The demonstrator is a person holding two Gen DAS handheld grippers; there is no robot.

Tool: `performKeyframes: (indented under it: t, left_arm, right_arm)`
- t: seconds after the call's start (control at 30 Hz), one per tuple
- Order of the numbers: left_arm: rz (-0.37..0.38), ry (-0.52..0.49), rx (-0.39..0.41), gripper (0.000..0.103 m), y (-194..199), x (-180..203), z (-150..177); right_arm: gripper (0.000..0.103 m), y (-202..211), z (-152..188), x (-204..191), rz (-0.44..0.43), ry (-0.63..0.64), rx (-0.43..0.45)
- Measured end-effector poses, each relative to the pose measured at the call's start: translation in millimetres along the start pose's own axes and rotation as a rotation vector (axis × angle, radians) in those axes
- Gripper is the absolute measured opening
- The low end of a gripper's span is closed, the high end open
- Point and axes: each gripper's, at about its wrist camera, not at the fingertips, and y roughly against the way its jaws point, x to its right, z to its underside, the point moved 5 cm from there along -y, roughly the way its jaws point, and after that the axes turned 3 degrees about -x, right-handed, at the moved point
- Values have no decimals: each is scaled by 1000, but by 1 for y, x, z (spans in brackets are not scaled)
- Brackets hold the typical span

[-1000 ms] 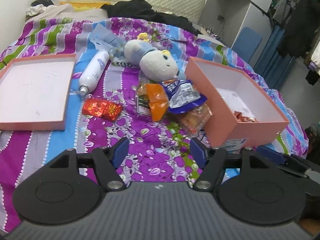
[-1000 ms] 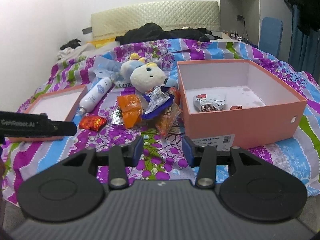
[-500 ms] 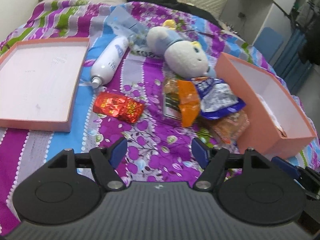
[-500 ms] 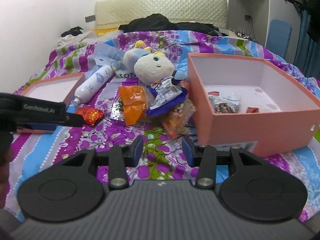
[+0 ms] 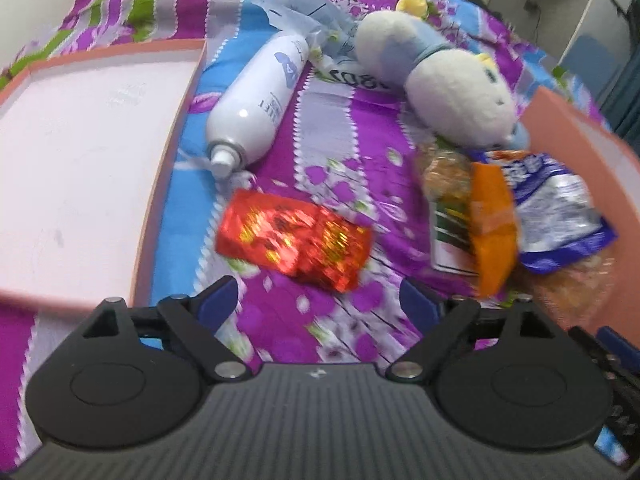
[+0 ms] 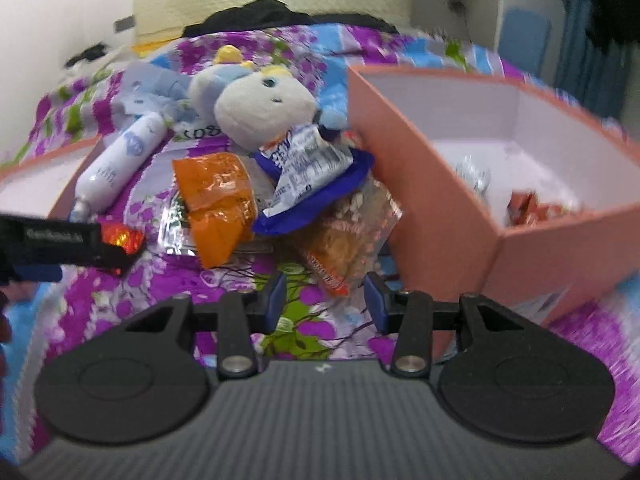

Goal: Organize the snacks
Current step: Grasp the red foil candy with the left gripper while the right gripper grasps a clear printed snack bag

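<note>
A shiny red snack packet lies on the purple bedspread just beyond my left gripper, whose jaws are opening wide with nothing between them. To its right sits a pile: an orange packet, a blue-and-white packet and a clear bag of orange snacks. My right gripper is open and empty, close in front of that clear bag. The pink box at right holds a few snacks. The left gripper's finger shows at the left edge of the right wrist view, over the red packet.
A pink box lid lies at the left. A white spray bottle and a white-and-blue plush toy lie behind the snacks, with a pale blue plastic bag beyond. Dark clothes lie by the headboard.
Both grippers have moved forward and down toward the snacks, which now look much larger. The left gripper's jaws have spread wider. The right gripper's gap is the same.
</note>
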Motion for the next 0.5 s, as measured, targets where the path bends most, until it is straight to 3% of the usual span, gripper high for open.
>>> performKeyframes:
  t: [0.17, 0.33, 0.5]
  left_arm:
    - [5, -106, -27, 92, -23, 8, -12]
    - [9, -220, -15, 91, -34, 23, -15]
    - [-11, -321, -1, 78, -44, 36, -11]
  right_arm:
    - [45, -14, 2, 10, 42, -165, -7]
    - [45, -22, -1, 9, 43, -220, 20]
    - [44, -35, -8, 12, 69, -305, 24]
